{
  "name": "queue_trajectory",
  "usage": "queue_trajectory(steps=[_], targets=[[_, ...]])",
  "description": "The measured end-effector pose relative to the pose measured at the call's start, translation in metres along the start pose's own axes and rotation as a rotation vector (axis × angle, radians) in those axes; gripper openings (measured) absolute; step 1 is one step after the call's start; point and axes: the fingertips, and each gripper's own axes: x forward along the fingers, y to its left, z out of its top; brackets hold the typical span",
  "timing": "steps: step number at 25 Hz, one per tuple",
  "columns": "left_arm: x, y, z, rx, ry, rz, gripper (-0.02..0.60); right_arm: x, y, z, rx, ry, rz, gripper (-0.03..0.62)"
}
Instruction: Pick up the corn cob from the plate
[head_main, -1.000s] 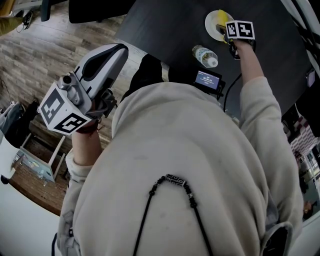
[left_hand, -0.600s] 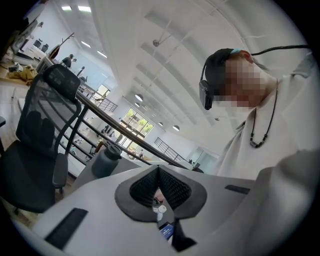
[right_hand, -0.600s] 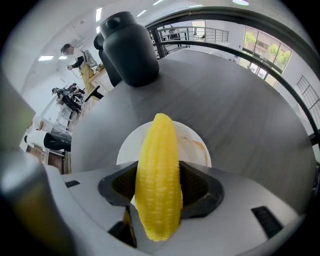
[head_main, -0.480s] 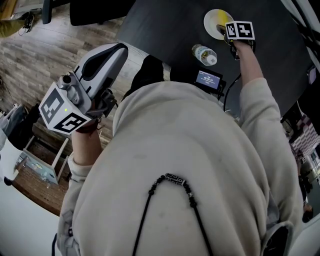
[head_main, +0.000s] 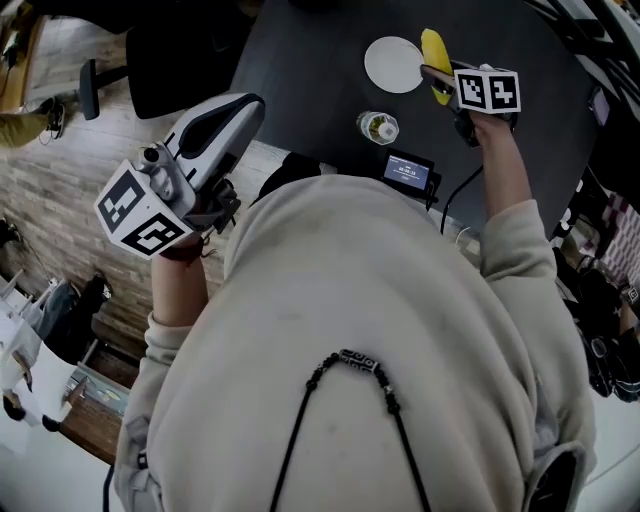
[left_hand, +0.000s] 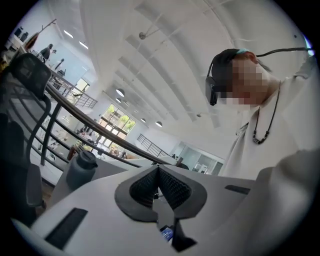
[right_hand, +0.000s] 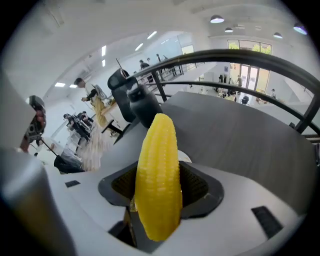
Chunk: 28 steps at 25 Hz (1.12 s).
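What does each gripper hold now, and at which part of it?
Right gripper: the corn cob, clamped across its thicker half, tip sticking out. Left gripper: nothing, jaws together.

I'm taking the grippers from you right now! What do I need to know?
Right gripper: shut on the corn cob, which is held beside the plate.
Left gripper: shut and empty, out over the floor, away from the table.
Plate: bare, on the dark table.
Done: the cob is off the plate.
Left: probably nothing, just keep a firm hold.
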Motion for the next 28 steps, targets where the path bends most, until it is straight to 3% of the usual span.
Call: queue_trajectory(steps=[7, 12, 18, 23, 28], targets=[[0.047, -0.017, 0.009, 0.054, 0.065, -0.140, 0.001, -0.108, 0.039, 0.039, -0.023, -0.246, 0.056, 0.241], [0.089, -0.031, 0.010, 0.102, 0.133, -0.243, 0.000, -0.169, 0.053, 0.045, -0.048, -0.359, 0.016, 0.242], [0.117, -0.057, -0.005, 0.111, 0.187, -0.357, 0.002, -0.234, 0.088, 0.047, -0.036, -0.537, 0.062, 0.242], [0.135, -0.072, 0.003, 0.156, 0.203, -0.432, 0.001, -0.285, 0.113, 0.059, -0.046, -0.691, 0.084, 0.241], [0.144, -0.084, 0.012, 0.180, 0.193, -0.491, 0.002, -0.320, 0.131, 0.070, -0.082, -0.770, 0.073, 0.241]])
